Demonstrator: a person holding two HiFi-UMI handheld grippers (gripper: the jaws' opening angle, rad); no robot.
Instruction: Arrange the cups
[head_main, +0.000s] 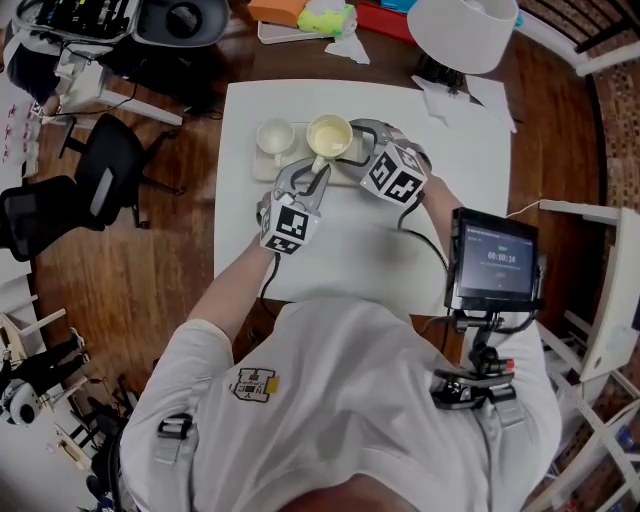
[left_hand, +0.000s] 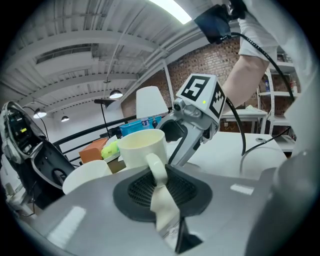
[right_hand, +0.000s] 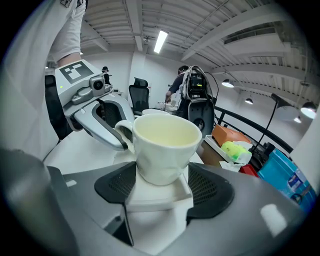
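A cream cup (head_main: 330, 135) stands on a white rectangular tray (head_main: 262, 168) at the far side of the white table (head_main: 350, 250). My left gripper (head_main: 318, 176) is shut on the cup's handle (left_hand: 157, 169), which sits between its pads in the left gripper view. From the right, my right gripper (head_main: 356, 150) is shut on the tray's edge (right_hand: 159, 196); the cream cup (right_hand: 165, 147) rises just beyond its jaws. A smaller white cup (head_main: 275, 135) stands on the tray to the left of the cream one.
A tablet on a stand (head_main: 492, 258) sits off the table's right edge. A white lamp shade (head_main: 462, 30) and loose papers (head_main: 470, 95) are at the far right corner. Boxes and a yellow-green object (head_main: 325, 18) lie beyond the far edge. An office chair (head_main: 110, 170) stands left.
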